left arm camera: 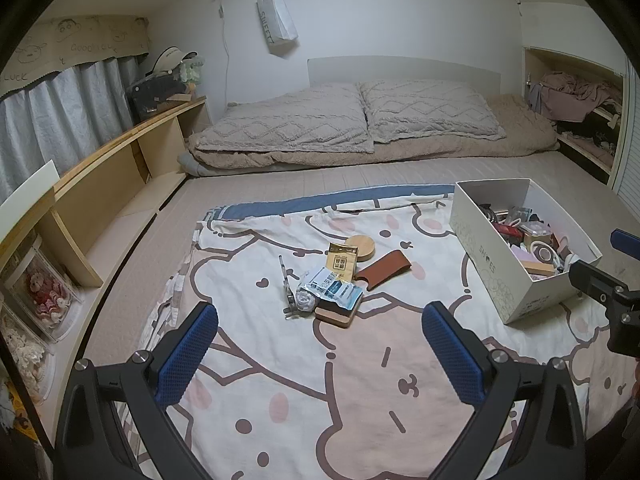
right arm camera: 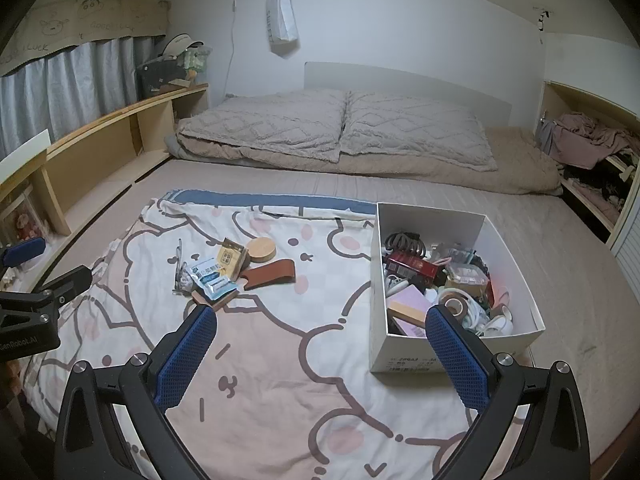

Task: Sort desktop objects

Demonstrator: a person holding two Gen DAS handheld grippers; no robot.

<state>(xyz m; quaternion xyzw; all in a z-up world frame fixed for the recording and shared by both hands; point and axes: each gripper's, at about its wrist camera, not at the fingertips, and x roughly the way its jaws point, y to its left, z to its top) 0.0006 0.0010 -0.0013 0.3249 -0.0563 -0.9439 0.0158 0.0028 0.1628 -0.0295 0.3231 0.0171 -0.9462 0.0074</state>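
A small pile lies on the cartoon blanket [left arm camera: 360, 380]: a round wooden lid [left arm camera: 361, 248], a yellow packet [left arm camera: 341, 266], a brown leather case [left arm camera: 382, 270], a blue-white foil packet [left arm camera: 332, 290] on a wooden block [left arm camera: 336, 316], and a metal clip [left arm camera: 289, 288]. The pile also shows in the right wrist view [right arm camera: 224, 272]. A white shoe box [left arm camera: 496, 276] [right arm camera: 400, 352] holds several small items. My left gripper [left arm camera: 320, 344] is open and empty, short of the pile. My right gripper [right arm camera: 320, 348] is open and empty, between pile and box.
The bed has two grey pillows [left arm camera: 348, 120] and a folded beige duvet [left arm camera: 460, 146] at the back. A wooden shelf [left arm camera: 120, 168] runs along the left. An open closet with clothes [left arm camera: 576, 100] is at the right. A white bag [left arm camera: 276, 20] hangs on the wall.
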